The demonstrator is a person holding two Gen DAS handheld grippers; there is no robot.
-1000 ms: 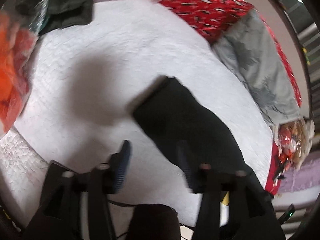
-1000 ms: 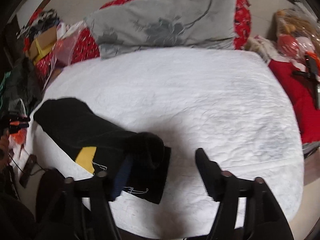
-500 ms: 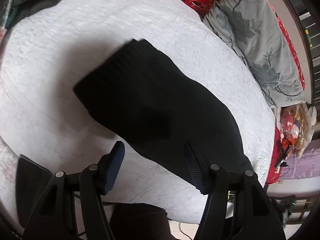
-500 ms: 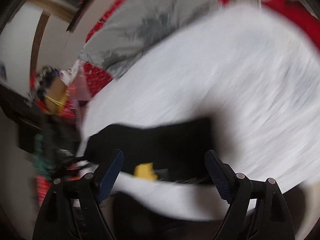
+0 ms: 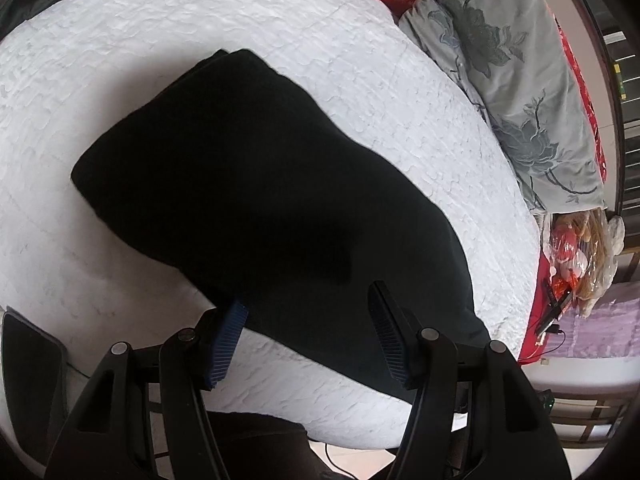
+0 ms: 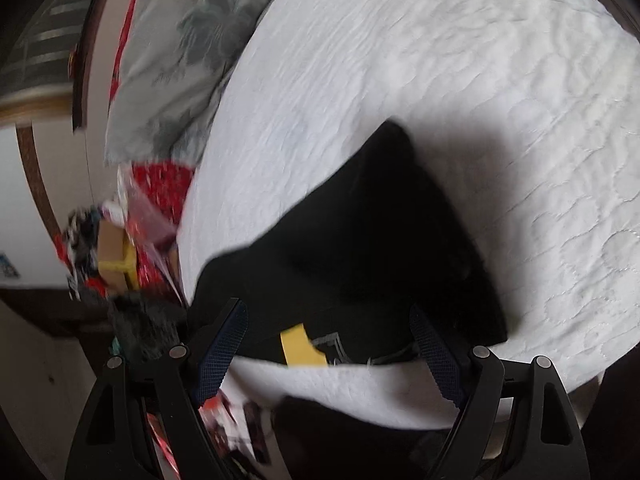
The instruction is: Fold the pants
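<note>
Bed (image 5: 360,60): covered by a white quilted spread, filled most of both views; carried the garment near its close edge.
Pillow (image 5: 516,92): grey with a flower print, lay along the far side of the bed, well apart from the work.
Pants (image 5: 260,200): black, already doubled into a long thick bundle, lay flat on the spread; in the right wrist view (image 6: 360,248) showed a yellow patch (image 6: 301,345) and pale lettering at the near edge.
Long axis: ran slantwise in the left wrist view, from a squared end at upper left down to lower right, past the tongs there.
Left tongs (image 5: 308,332): stood half apart, empty, low over the bundle's near long edge; left pad at that edge, right pad over the cloth; contact could not be told.
Right tongs (image 6: 332,340): spread wide, empty, hung over the end with the yellow patch; picture blurred.
Nearer hand: judged about equal, each set over its own part of the bundle.
Coming move: probably a pinch at the near edge by both, then a lift across the short axis to halve the bundle again.
</note>
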